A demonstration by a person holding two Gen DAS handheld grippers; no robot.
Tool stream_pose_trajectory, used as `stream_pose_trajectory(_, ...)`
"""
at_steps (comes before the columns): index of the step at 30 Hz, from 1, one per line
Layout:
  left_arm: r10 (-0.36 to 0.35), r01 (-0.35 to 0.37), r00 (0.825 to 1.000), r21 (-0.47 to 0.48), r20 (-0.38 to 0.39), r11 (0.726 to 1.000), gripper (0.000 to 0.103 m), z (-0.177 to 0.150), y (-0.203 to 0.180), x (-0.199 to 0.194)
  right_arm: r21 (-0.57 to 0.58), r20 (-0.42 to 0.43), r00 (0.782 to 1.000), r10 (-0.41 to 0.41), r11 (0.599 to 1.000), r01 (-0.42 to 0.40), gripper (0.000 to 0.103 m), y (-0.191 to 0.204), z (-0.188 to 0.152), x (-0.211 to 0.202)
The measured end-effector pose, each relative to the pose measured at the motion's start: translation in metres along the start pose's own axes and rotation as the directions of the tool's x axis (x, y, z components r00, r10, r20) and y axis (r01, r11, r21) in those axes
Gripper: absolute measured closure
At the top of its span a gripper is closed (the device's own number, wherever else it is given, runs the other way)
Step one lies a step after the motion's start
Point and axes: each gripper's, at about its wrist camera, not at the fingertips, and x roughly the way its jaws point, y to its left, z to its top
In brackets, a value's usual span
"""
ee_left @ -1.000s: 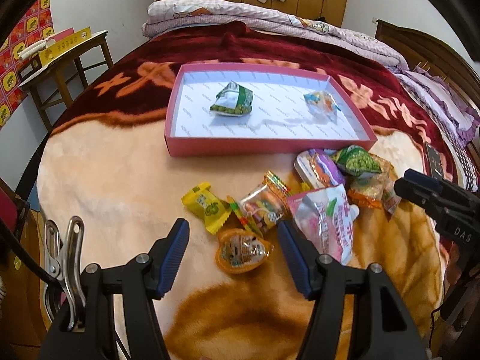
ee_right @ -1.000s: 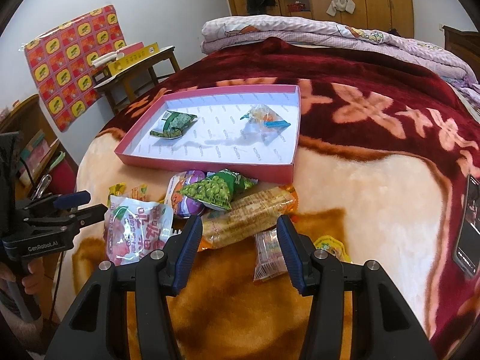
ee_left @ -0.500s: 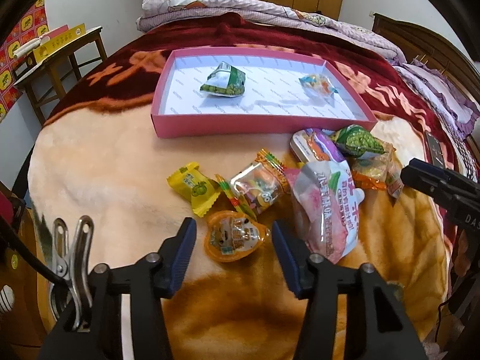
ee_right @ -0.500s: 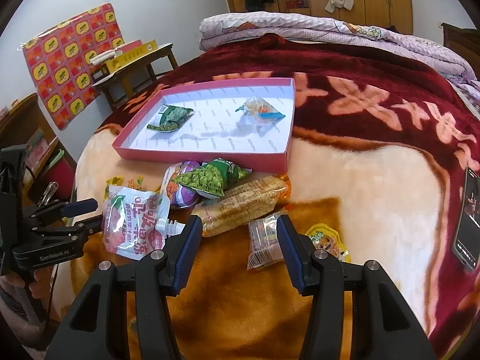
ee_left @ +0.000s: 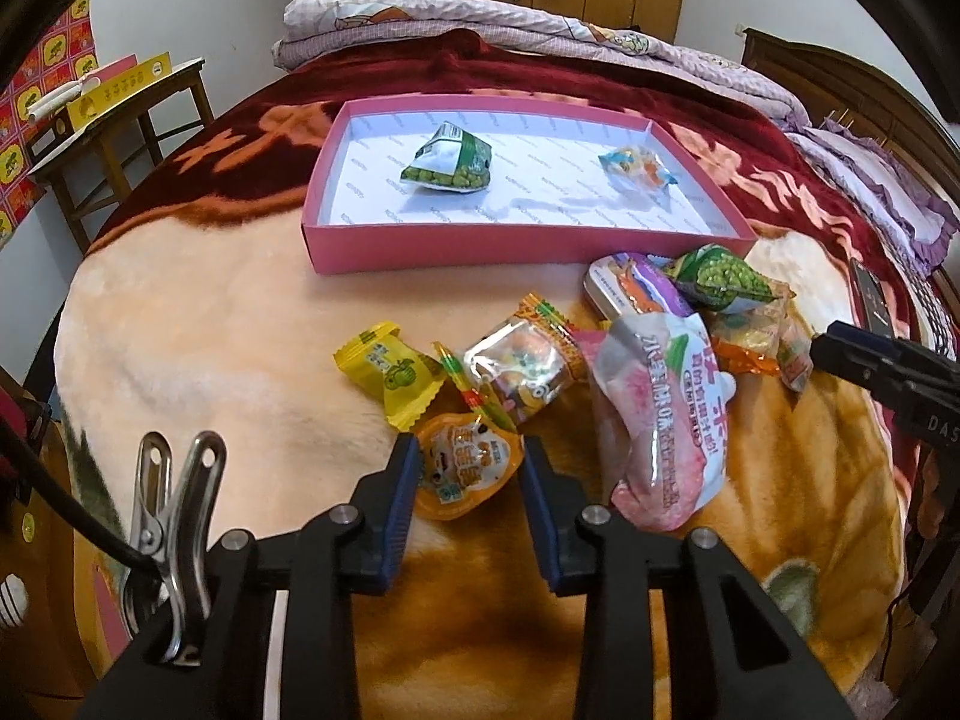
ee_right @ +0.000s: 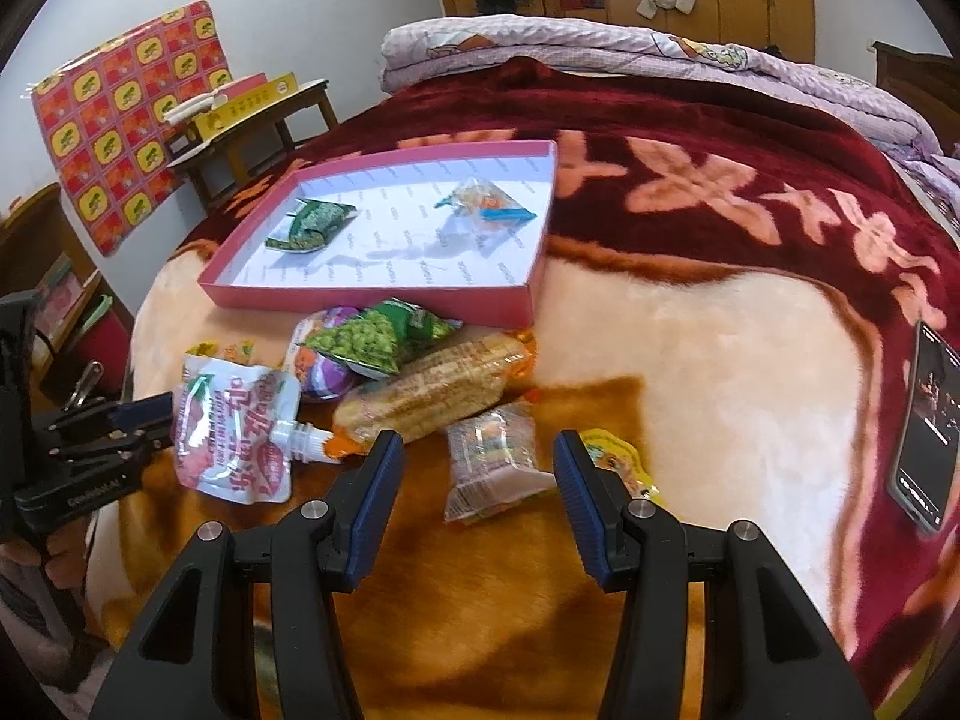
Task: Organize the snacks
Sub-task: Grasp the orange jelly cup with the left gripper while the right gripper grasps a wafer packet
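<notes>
A pink tray (ee_left: 528, 246) lies on the bed blanket with a green pea packet (ee_left: 450, 165) and a small clear candy bag (ee_left: 636, 168) inside. Several loose snacks lie in front of it. My left gripper (ee_left: 468, 462) has closed around an orange jelly cup (ee_left: 465, 462), its blue pads at both sides of the cup. My right gripper (ee_right: 474, 462) is open, its pads either side of a small clear snack packet (ee_right: 498, 462). A pink drink pouch (ee_left: 666, 414) and a long cracker pack (ee_right: 432, 396) lie between the grippers.
A yellow candy (ee_left: 390, 372), a colourful candy bag (ee_left: 522, 366), a purple packet (ee_left: 636, 294) and a green pea bag (ee_left: 720, 276) lie near the tray. A phone (ee_right: 924, 426) lies on the blanket at right. A wooden table (ee_left: 114, 114) stands left of the bed.
My left gripper moved forward and narrowed its jaws around the orange jelly cup. My right gripper moved forward over the small clear packet and stayed open.
</notes>
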Motion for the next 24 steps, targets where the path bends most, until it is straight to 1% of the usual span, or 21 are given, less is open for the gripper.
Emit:
stream_pose_trajectory(1, 0.003, -0.003, 1.0, 0.003, 0.001, 1.0, 0.068, 0.0, 0.0, 0.0, 0.0, -0.004, 1.0, -0.003, 1.0, 0.003, 0.05, -0.001, -0.001, 0.001)
stream_pose_trajectory(4, 0.001, -0.001, 1.0, -0.002, 0.002, 1.0, 0.068, 0.0, 0.0, 0.002, -0.011, -0.015, 1.0, -0.014, 1.0, 0.014, 0.04, -0.002, -0.003, 0.006)
stream_pose_trajectory(5, 0.0, 0.0, 1.0, -0.004, 0.002, 1.0, 0.068, 0.0, 0.0, 0.002, -0.019, -0.008, 1.0, -0.015, 1.0, 0.015, 0.038, -0.001, -0.003, 0.006)
stream_pose_trajectory(11, -0.005, 0.005, 1.0, -0.019, -0.005, 1.0, 0.067, 0.001, 0.003, 0.006, -0.071, 0.008, 0.999, -0.041, 0.997, 0.042, 0.036, 0.007, -0.004, 0.009)
stream_pose_trajectory(16, -0.01, 0.009, 1.0, -0.033, -0.012, 0.999, 0.065, 0.002, 0.005, 0.01, -0.092, 0.019, 1.0, -0.008, 0.996, 0.009, 0.036, 0.012, -0.003, 0.008)
stream_pose_trajectory(18, -0.009, 0.009, 1.0, -0.034, -0.01, 0.999, 0.065, 0.002, 0.005, 0.01, -0.105, 0.012, 1.0, -0.009, 0.994, 0.011, 0.041, 0.014, -0.004, 0.012)
stream_pose_trajectory(20, -0.009, 0.009, 1.0, -0.03, -0.005, 1.0, 0.065, 0.001, 0.005, 0.01, -0.102, -0.005, 1.0, -0.023, 0.995, 0.022, 0.055, 0.014, -0.005, 0.017)
stream_pose_trajectory(24, -0.008, 0.008, 1.0, -0.024, 0.003, 1.0, 0.069, -0.001, 0.005, 0.007, -0.1, -0.01, 0.998, -0.058, 0.993, 0.057, 0.066, 0.011, -0.007, 0.021)
